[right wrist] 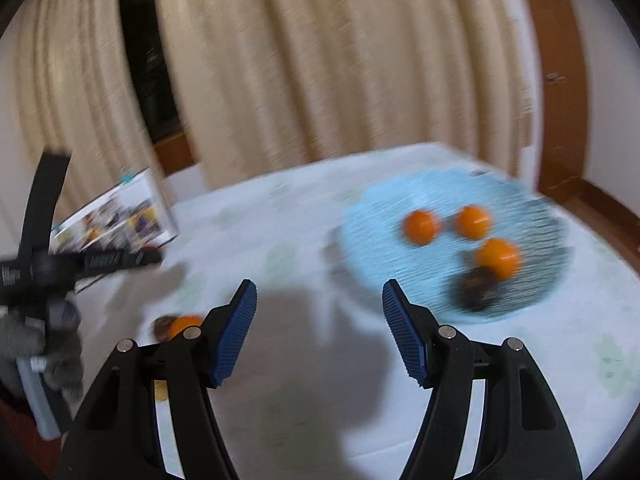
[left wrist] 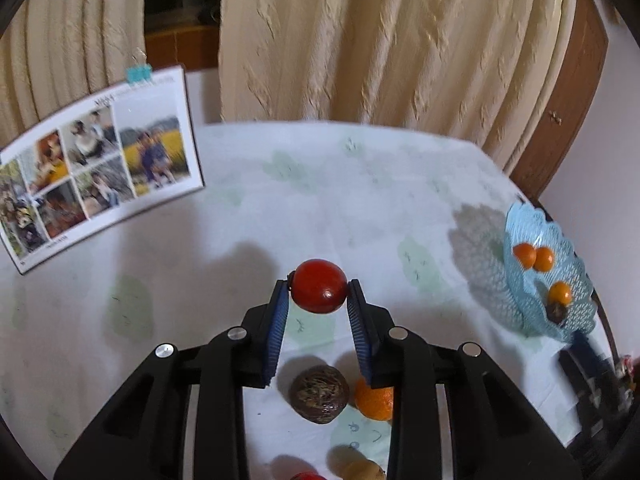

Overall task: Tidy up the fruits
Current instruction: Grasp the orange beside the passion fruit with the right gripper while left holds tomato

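Note:
My left gripper (left wrist: 319,294) is shut on a red fruit (left wrist: 319,291) and holds it above the table. Below it on the cloth lie a dark brown fruit (left wrist: 319,393), an orange (left wrist: 374,399), a tan fruit (left wrist: 364,470) and part of another red fruit (left wrist: 308,476). A light blue lattice basket (left wrist: 516,276) at the right holds three oranges (left wrist: 538,258) and a dark fruit (left wrist: 557,312). My right gripper (right wrist: 319,300) is open and empty, above the table left of the basket (right wrist: 372,240) with its oranges (right wrist: 472,222) and dark fruit (right wrist: 478,288).
A photo calendar (left wrist: 100,172) stands at the table's back left. Beige curtains (left wrist: 360,40) hang behind the table. A wooden door frame (left wrist: 568,100) is at the right. In the right wrist view the left gripper's handle (right wrist: 48,264) is at the left, with an orange (right wrist: 182,326) beside it.

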